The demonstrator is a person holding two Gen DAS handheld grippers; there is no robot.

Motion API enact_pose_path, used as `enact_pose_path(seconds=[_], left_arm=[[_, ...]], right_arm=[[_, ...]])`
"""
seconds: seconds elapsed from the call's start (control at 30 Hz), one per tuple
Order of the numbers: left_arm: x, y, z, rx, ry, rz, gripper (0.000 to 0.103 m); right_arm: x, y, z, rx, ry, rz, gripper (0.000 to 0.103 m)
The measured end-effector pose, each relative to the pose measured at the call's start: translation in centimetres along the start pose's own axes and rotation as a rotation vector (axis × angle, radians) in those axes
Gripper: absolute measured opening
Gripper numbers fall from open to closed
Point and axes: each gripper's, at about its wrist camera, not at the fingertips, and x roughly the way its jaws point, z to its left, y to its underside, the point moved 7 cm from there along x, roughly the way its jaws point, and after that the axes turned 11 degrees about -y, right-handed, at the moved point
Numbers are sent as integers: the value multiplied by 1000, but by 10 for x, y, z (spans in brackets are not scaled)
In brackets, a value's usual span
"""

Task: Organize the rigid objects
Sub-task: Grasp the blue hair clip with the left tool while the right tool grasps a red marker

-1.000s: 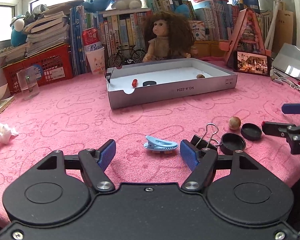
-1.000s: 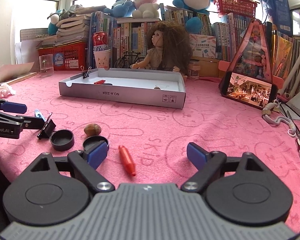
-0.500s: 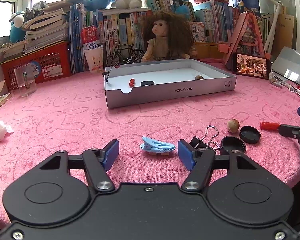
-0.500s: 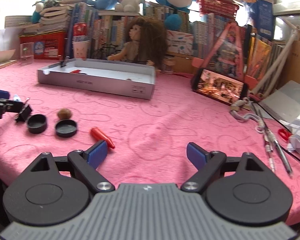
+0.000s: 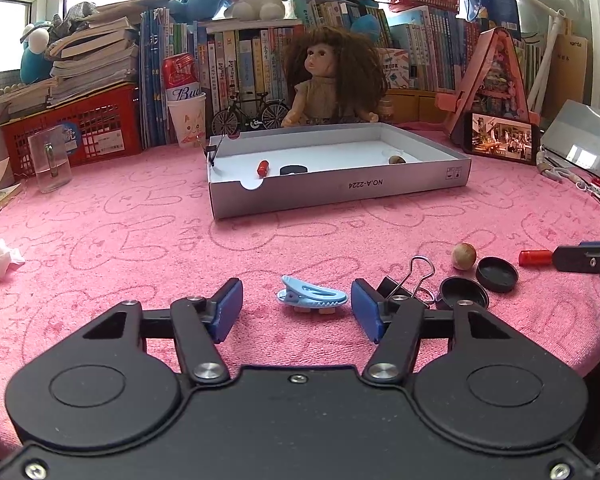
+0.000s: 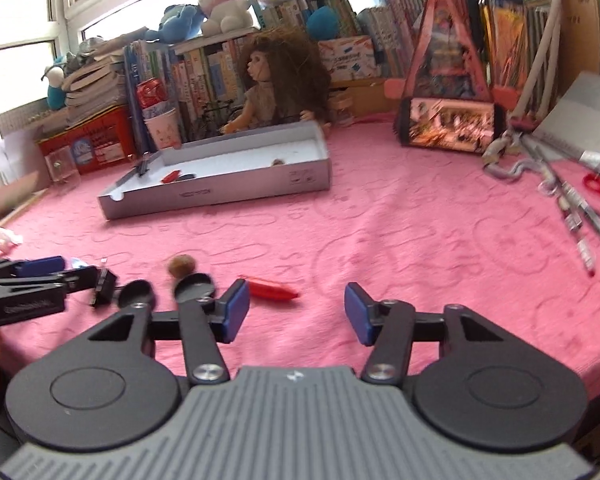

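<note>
Blue clip [image 5: 312, 295] on the pink cloth [image 5: 140, 248], between the left gripper [image 5: 297, 310]'s closing, untouching jaws.
Right gripper [image 6: 292, 312] narrows too, empty; red cap [image 6: 271, 290] beside its left finger, partly hidden.

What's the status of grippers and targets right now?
Left hand-held gripper closing around blue clip, no contact. Right hand-held gripper closing, red cap beside left pad. Nothing blocking.

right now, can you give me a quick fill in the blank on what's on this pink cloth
The blue clip lies between the left gripper's ____ jaws.
The binder clip on the cloth is coloured ____.
The red cap lies on the ____ cloth.
A nut sits inside the ____ box.

Missing: open; black; pink; white
</note>
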Motion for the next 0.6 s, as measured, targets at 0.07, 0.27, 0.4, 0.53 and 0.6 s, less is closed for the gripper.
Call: enact_pose_path(seconds=[0.07,0.27,0.4,0.53,0.6], left_arm=[[0,0,0,-6,1,1,58],[0,-1,-1,-17,-9,-4,56],[1,-1,-3,-20,-16,-9,54],[2,-1,-4,-22,-17,-4,53],[3,0,-4,-26,-17,-3,52]], right_arm=[[5,1,5,20,5,6,58],[14,1,11,39,125,-54,68],[20,2,16,36,169,-86,70],[26,4,25,-12,203,-101,70],[31,6,30,-43,217,-101,71]])
